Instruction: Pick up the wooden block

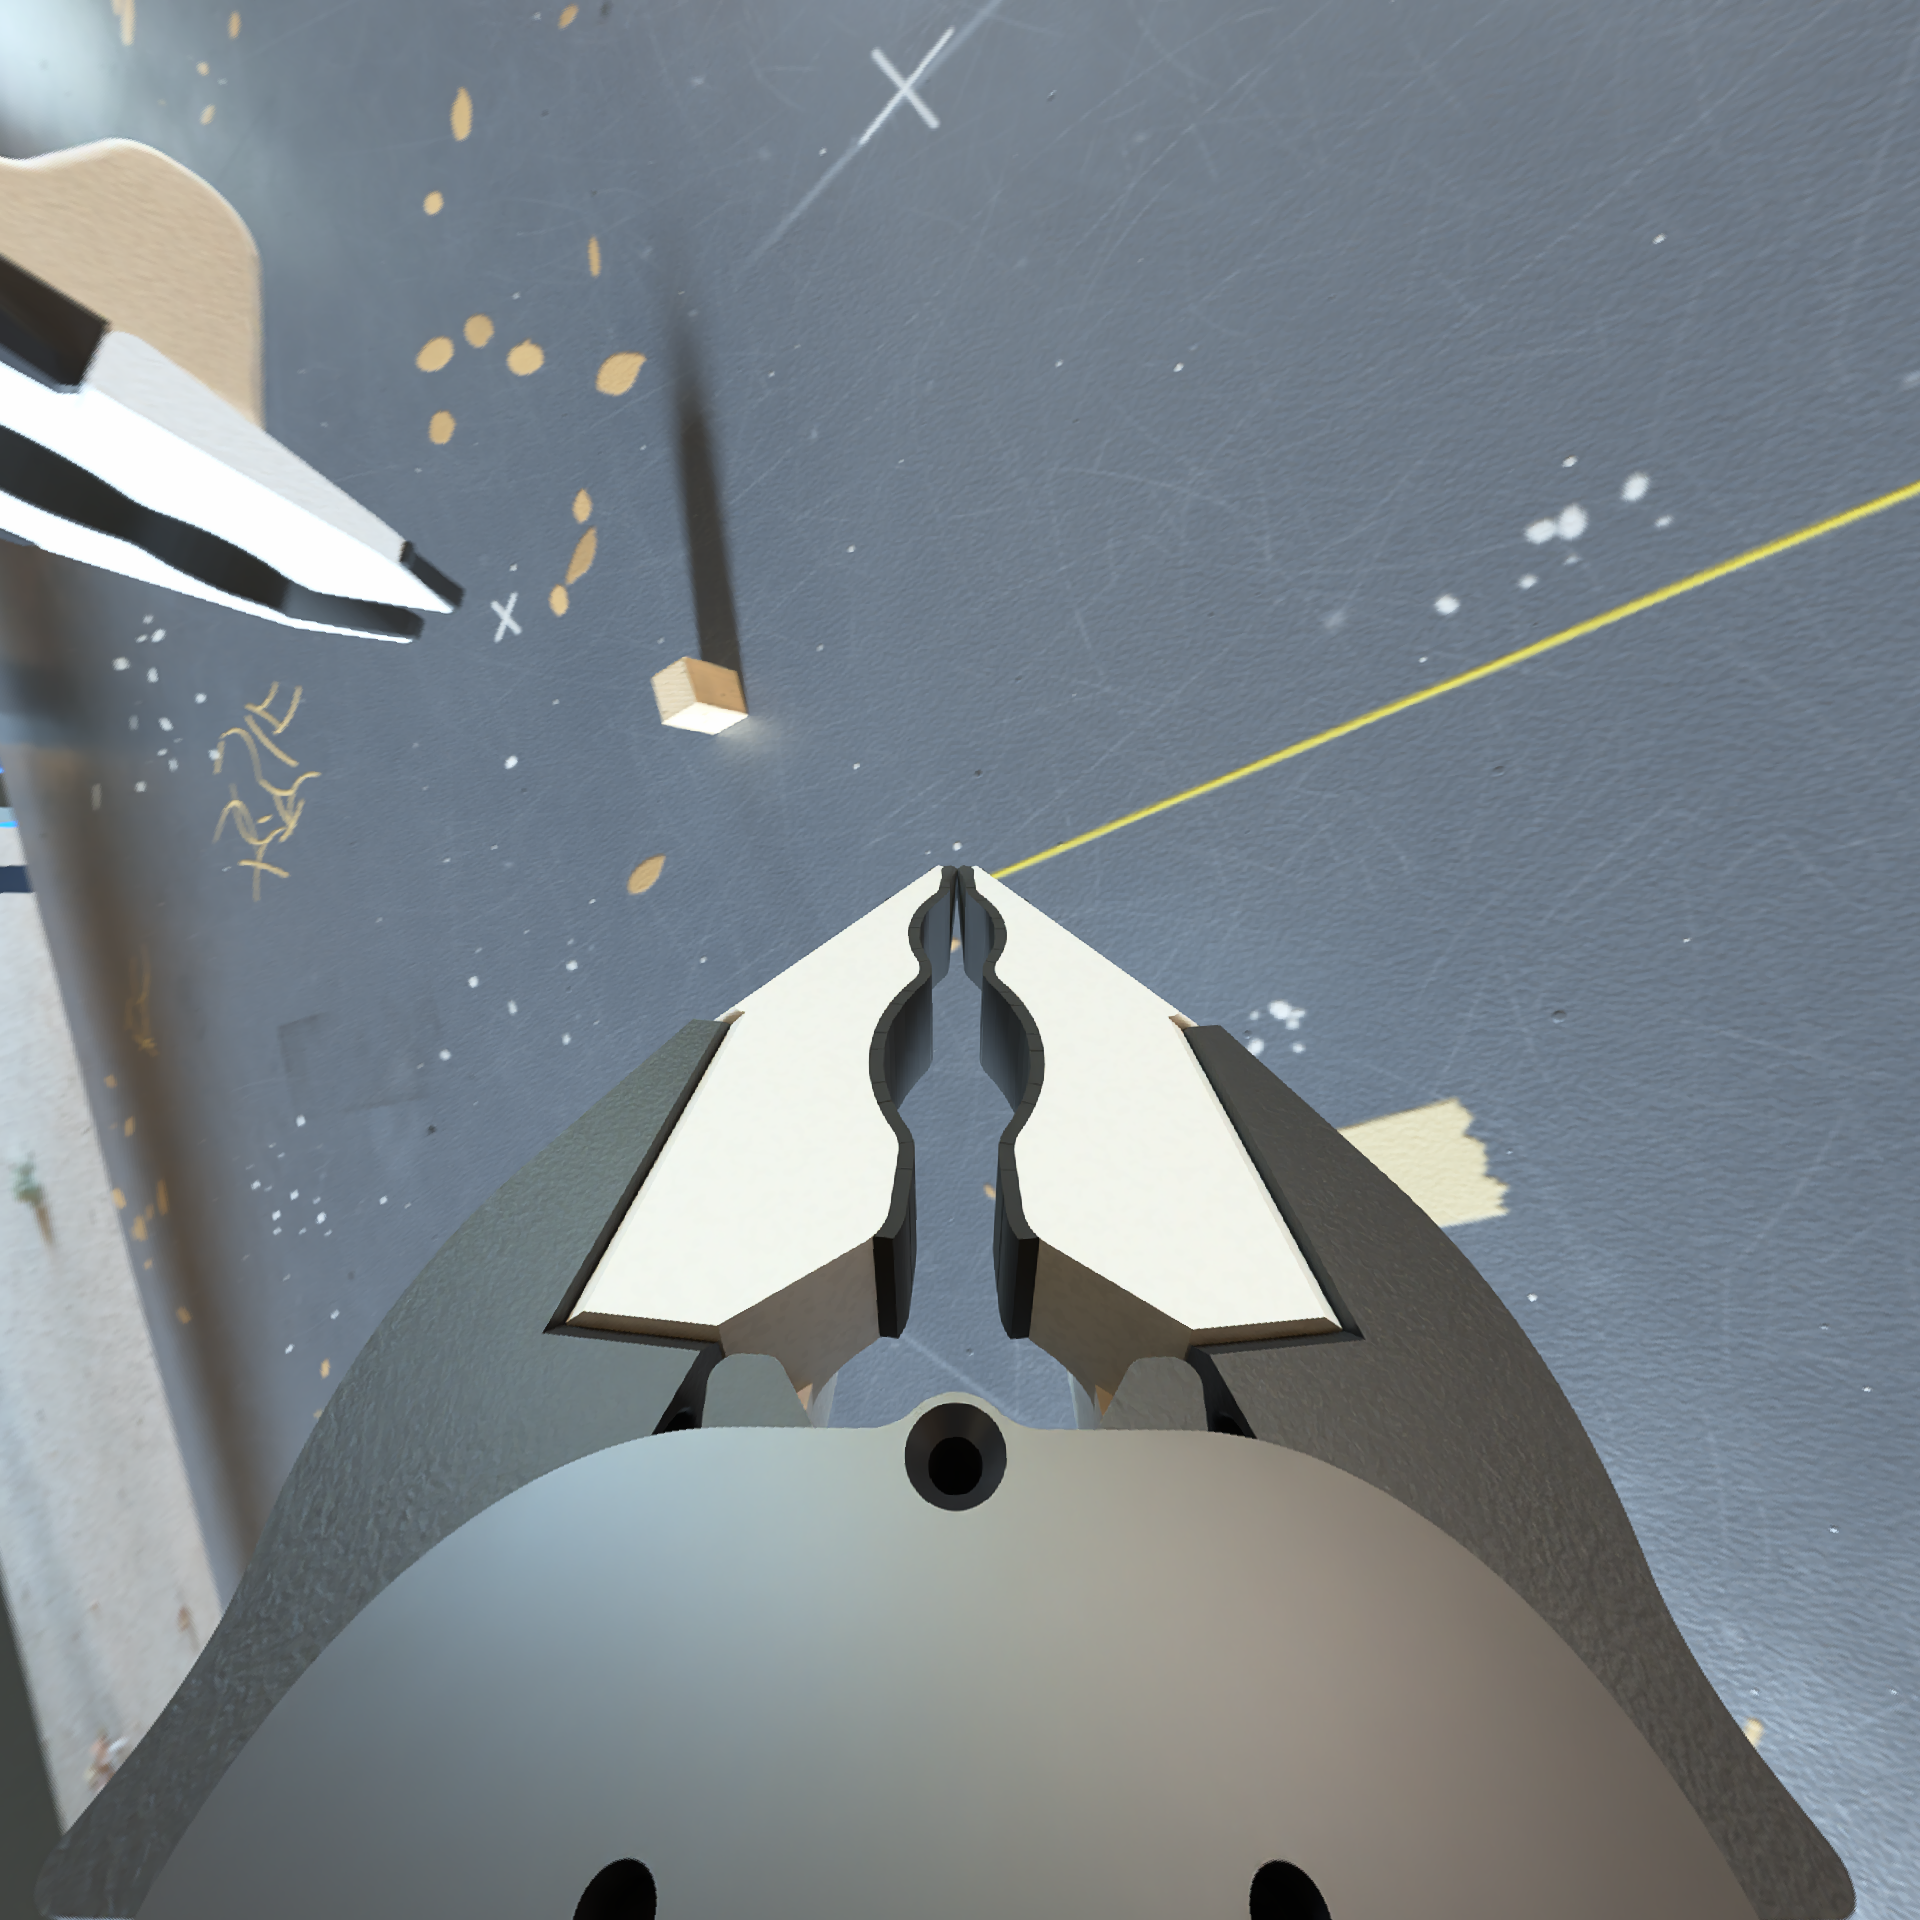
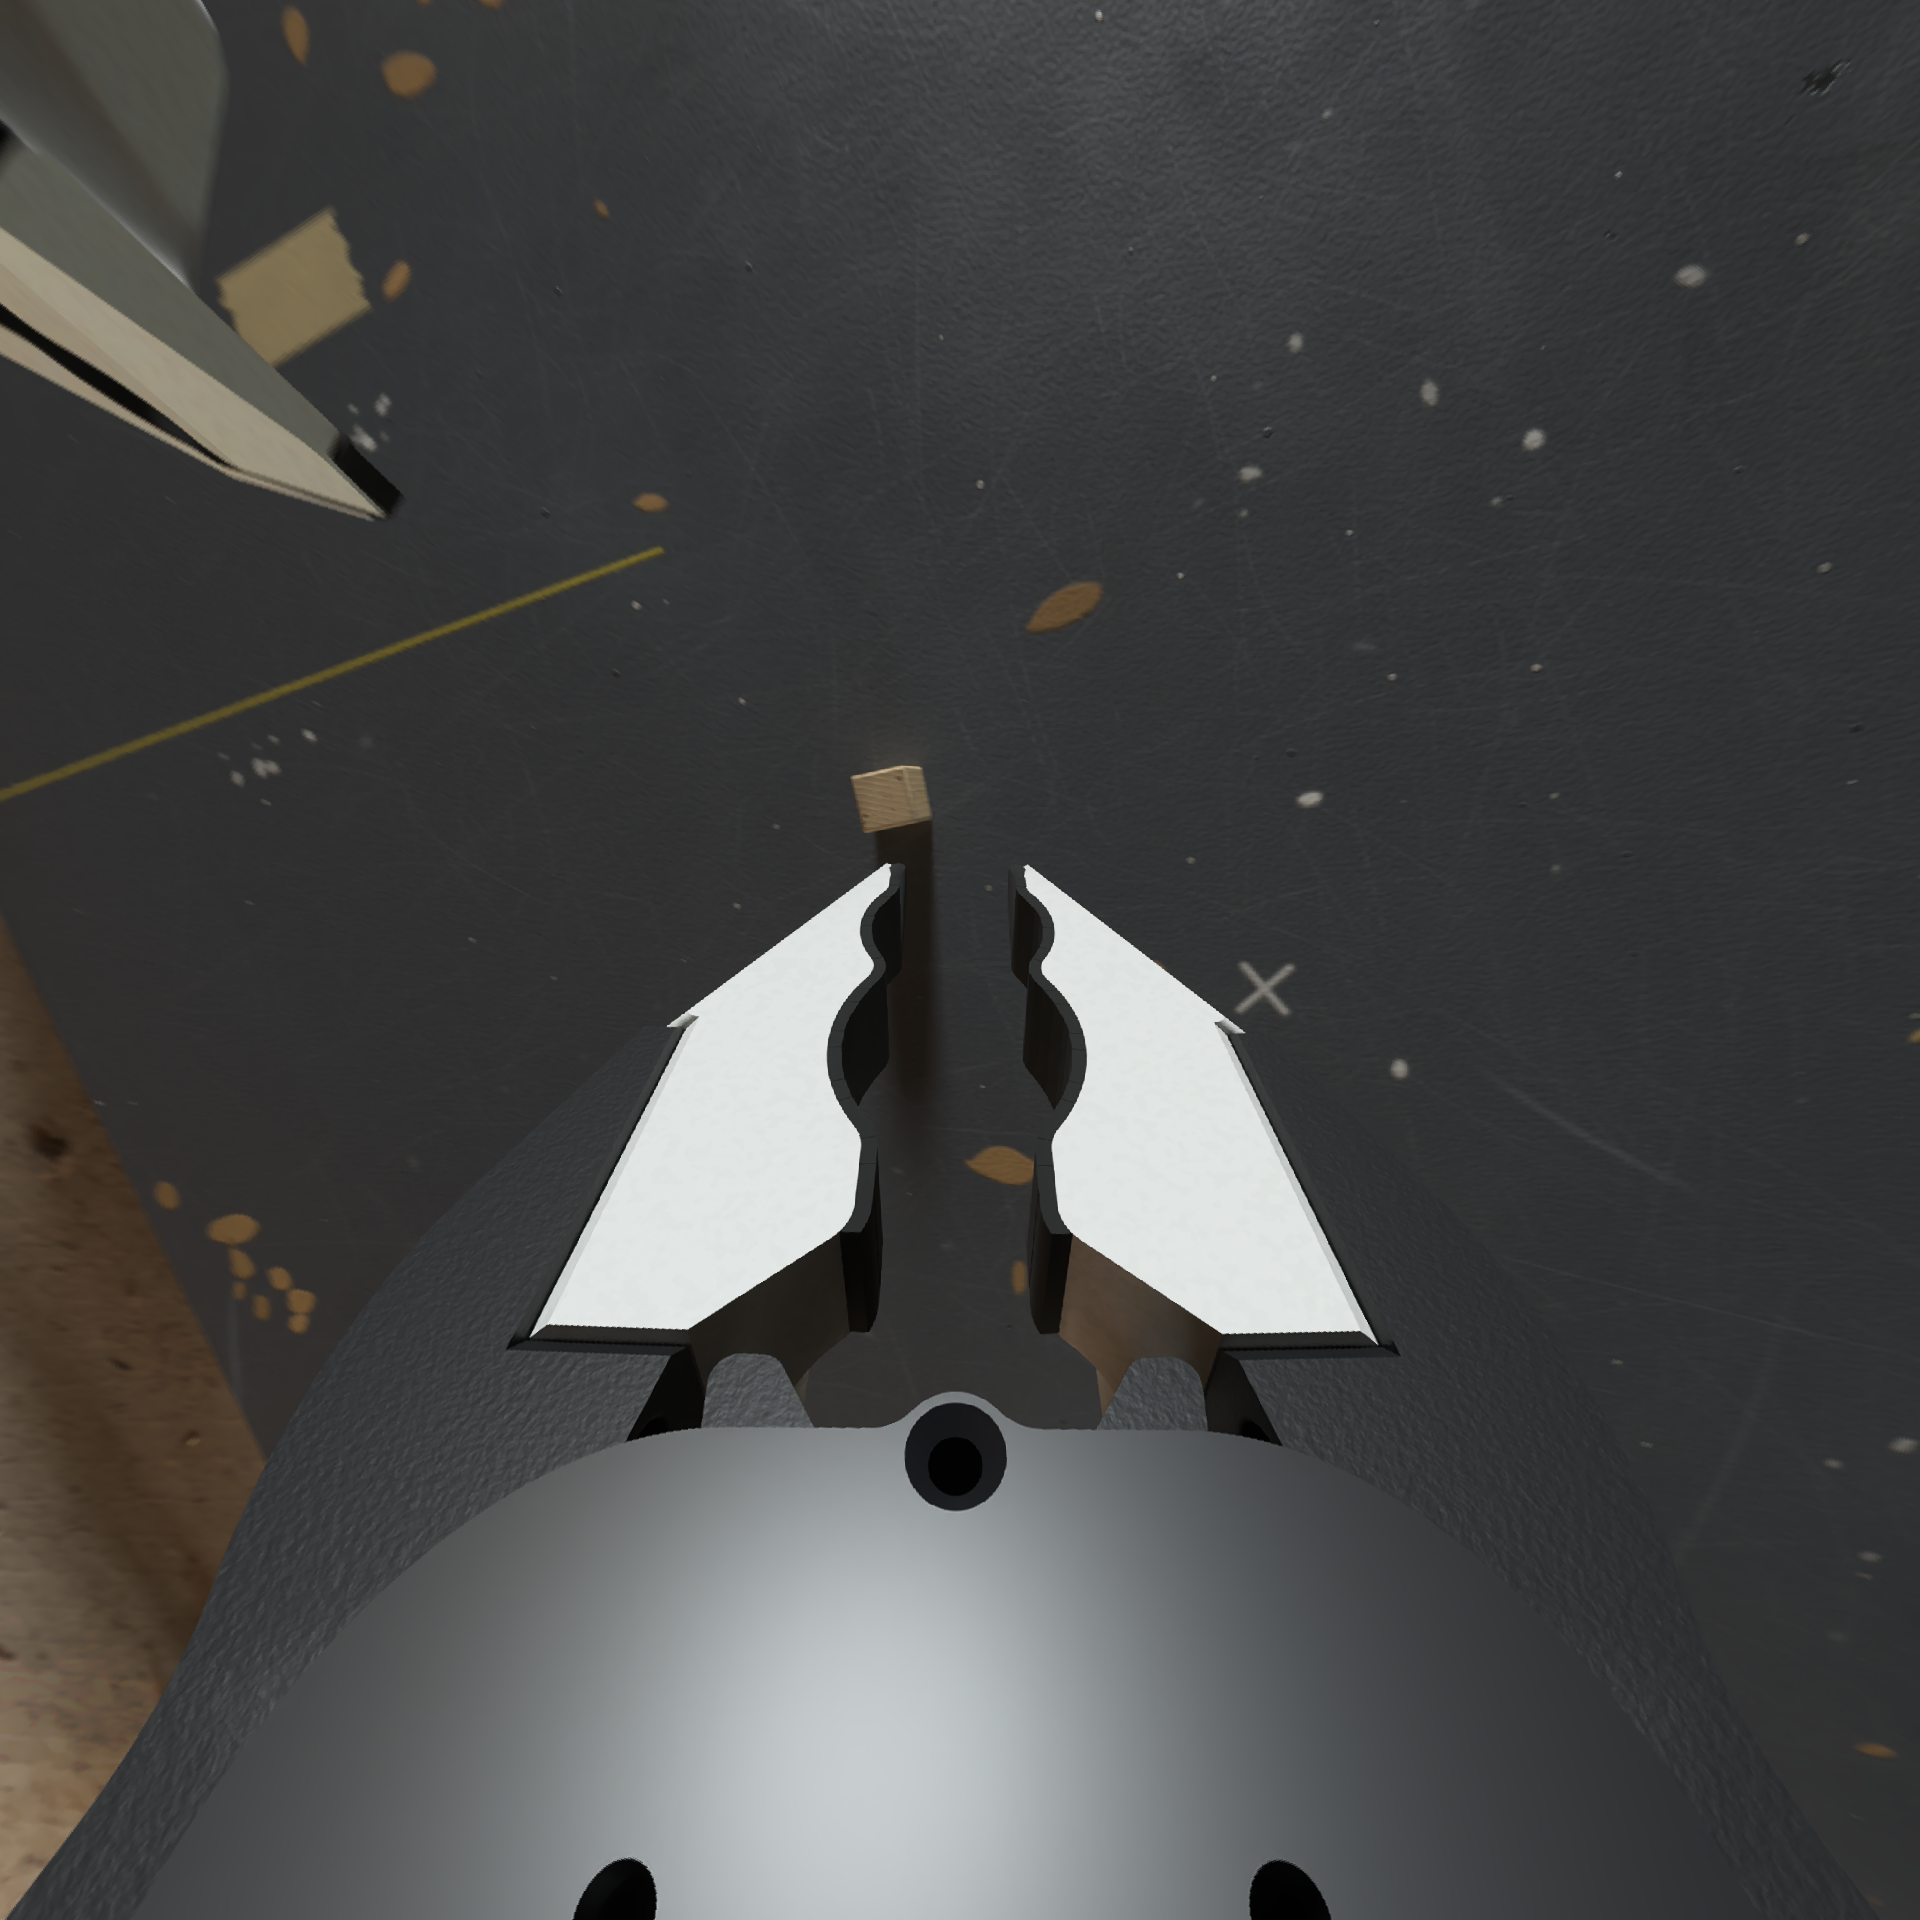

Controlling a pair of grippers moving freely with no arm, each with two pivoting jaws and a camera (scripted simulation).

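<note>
A small pale wooden block (image 1: 699, 696) lies on the dark grey work surface, ahead and left of my left gripper (image 1: 957, 871), which is shut and empty. In the right wrist view the block (image 2: 889, 798) sits just beyond my right gripper (image 2: 958, 873), slightly left of the gap; this gripper is open and empty. The right gripper also shows in the left wrist view (image 1: 431, 613) at the far left, and the left gripper shows in the right wrist view (image 2: 369, 499) at the upper left.
The scratched grey surface (image 1: 1247, 416) carries wood chips, white specks, chalk crosses, a thin yellow line (image 1: 1455, 681) and a tan tape patch (image 1: 1434, 1164). A light wooden board (image 2: 94, 1351) borders the surface at lower left of the right wrist view.
</note>
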